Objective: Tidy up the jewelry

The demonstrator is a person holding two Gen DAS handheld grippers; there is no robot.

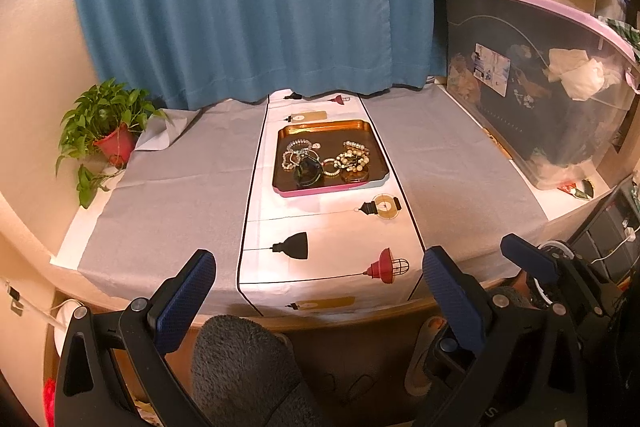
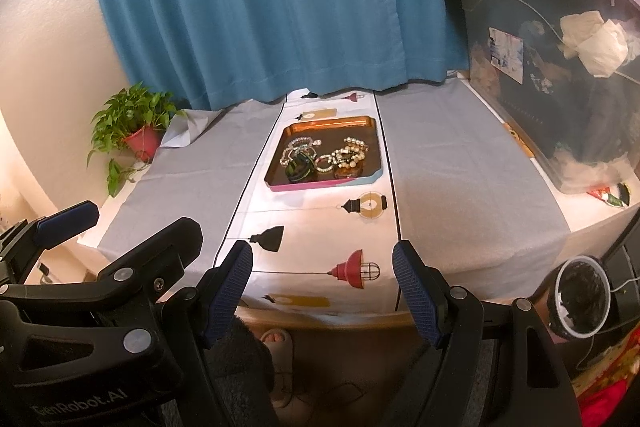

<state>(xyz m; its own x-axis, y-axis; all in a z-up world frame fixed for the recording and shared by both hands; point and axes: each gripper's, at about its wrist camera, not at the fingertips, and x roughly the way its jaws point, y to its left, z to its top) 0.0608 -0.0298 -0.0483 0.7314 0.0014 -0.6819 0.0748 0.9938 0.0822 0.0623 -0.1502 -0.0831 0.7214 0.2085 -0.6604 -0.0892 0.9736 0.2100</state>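
Well ahead of both your hand-held grippers, on the lamp-print runner (image 1: pixel 320 235) down the middle of the worktop (image 1: pixel 180 187), sits the tray (image 1: pixel 332 191) with the jewelry (image 1: pixel 326 159) heaped in it: pearl strands, a ringed chain, a dark bangle (image 1: pixel 307 173), all touching and likely tangled. Your left hand-held gripper (image 1: pixel 320 301) hangs with its jaws spread wide and empty, short of the worktop's near edge; your right hand-held gripper (image 2: pixel 323 291) is the same, just beside it. Expect the strands to be light, limp and slippery, snagging neighbours when lifted. Pinch one bead run at the heap's edge; the stiff bangle should take a grip across its rim.
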